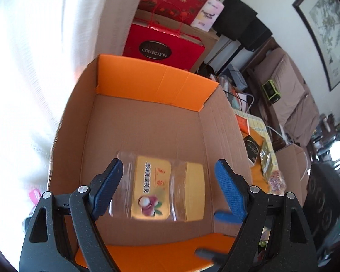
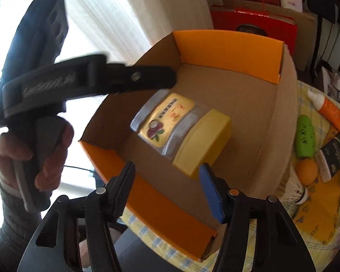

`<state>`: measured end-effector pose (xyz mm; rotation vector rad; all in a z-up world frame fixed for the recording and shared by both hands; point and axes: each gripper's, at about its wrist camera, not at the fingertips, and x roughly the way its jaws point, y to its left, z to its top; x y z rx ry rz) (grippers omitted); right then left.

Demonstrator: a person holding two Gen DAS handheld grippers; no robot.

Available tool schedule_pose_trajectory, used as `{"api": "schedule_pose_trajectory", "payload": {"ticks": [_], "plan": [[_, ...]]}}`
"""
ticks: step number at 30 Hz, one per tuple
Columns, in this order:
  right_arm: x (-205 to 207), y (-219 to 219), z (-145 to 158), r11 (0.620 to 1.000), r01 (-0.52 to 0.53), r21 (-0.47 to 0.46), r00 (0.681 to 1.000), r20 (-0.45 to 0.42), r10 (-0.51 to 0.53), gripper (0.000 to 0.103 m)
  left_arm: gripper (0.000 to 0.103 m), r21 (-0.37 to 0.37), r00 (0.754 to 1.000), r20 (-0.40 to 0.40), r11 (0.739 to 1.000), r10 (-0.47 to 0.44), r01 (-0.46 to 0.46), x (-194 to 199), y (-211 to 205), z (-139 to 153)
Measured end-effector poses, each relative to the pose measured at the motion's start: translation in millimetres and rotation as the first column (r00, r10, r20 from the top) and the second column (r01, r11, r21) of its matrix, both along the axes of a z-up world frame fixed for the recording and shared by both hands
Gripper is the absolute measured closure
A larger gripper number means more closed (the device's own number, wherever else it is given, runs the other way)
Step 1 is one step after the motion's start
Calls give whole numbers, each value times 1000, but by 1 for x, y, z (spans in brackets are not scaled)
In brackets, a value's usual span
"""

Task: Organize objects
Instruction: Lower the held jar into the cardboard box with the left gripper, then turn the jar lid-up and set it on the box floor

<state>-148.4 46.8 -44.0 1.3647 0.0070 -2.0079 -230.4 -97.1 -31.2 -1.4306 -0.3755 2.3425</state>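
- Left gripper (image 1: 167,176): jaws spread wide, nothing pinched betw. them; blue pads are seen hovering above the jar (image 1: 157,192), clear of it.
- Right gripper (image 2: 167,189): jaws part open, at a medium gap, nothing betw. them; no contact w/ the jar is seen, though the yellow lid (image 2: 202,141) sits just beyond the right blue pad.
- Jar: clear plastic, yellow label w/ fruit picture, yellow lid; it is laid on its side on the floor of the cardboard box (image 1: 147,122), near the box's near end in the left wrist view.
- Box: open-topped, brown walls, orange flaps folded inward at both short ends; nothing else is seen inside it.
- In the right wrist view the left gripper's black body (image 2: 90,79) is held over the box's left wall, gripped by a hand (image 2: 31,156) w/ a grey sleeve.
- Box is set on a table w/ a yellow checked cloth (image 2: 315,238).
- Beside the box, on the cloth: green bottle (image 2: 304,139), orange-and-white tube (image 2: 328,111), dark jar w/ gold print (image 2: 334,156), orange ball (image 2: 307,171), white brush-like item (image 2: 293,192).
- Behind the box: red gift boxes (image 1: 165,45) are stacked by a bright curtain (image 1: 34,79).
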Motion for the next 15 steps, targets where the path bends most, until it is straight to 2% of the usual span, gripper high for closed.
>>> {"api": "schedule_pose_trajectory", "payload": {"ticks": [4,7,10,15], "plan": [[1,-12,-10,999,-38,-10,998,47,39,50,22,-9,998,22,998,-64,64,-21,13,-5],[-4,-18,-19,999,-37,-2,997,69,37,50,22,-24,994,69,995,-90,92,-34,20,-15],[-11,-17,-27,1000,-19,-4,995,96,20,53,22,-41,989,115,994,-92,97,-43,18,-27],[-23,-18,-32,1000,15,1,994,112,-15,53,22,-19,981,175,996,-83,88,-43,10,-42]]}}
